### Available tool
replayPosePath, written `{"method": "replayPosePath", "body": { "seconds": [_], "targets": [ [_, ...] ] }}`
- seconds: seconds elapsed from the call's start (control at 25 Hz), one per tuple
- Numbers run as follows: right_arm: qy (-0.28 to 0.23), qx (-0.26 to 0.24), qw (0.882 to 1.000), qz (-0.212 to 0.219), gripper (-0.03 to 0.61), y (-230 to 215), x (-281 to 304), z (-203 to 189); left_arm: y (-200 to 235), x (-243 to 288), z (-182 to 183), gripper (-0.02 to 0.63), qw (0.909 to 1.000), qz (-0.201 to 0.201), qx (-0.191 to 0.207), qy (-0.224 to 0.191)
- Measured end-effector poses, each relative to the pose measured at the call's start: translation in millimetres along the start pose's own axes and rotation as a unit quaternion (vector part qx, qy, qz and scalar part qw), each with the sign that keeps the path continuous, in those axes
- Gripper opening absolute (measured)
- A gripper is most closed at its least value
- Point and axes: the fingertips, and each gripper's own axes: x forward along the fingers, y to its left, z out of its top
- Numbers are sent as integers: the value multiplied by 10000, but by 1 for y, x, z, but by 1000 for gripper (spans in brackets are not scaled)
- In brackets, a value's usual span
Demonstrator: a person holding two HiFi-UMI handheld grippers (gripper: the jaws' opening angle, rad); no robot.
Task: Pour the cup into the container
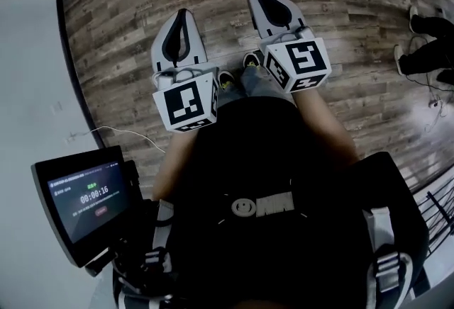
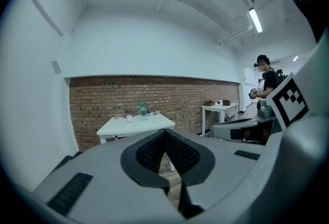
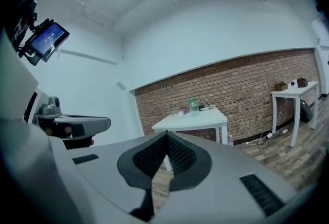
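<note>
So, wood plank floor [image 1: 340, 10], with a brick wall [image 2: 180, 94] along the bottom and white paint above it. A white bench [image 2: 134, 126] stands in front of the brick, well away from the person. On it the greenish container [image 2: 143, 111] stands upright, long axis vertical, neck up. The little cup [image 2: 129, 118] sits just beside it, too small to make out its mouth. Left claw [image 2: 165, 133] and right claw [image 3: 166, 135] are both pinched closed on nothing, side by side, aimed toward that bench.
</note>
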Motion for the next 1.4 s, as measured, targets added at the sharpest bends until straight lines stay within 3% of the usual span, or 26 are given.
{"method": "replayPosePath", "body": {
  "seconds": [0.2,0.48,1.12,1.4],
  "targets": [
    [-71,152,9998,-76,-5,-41,2,16,-23,26,16,3,9998,-27,164,56],
    [77,258,9996,117,-5,-86,50,10,-28,88,3,3,9994,112,129,295],
    [241,-77,9997,77,-5,-26,148,27,82,123,7,3,10000,-12,-74,21],
    [229,10,9997,-54,-5,-37,155,28,81,143,15,3,9998,-157,-157,18]
  ]
}}
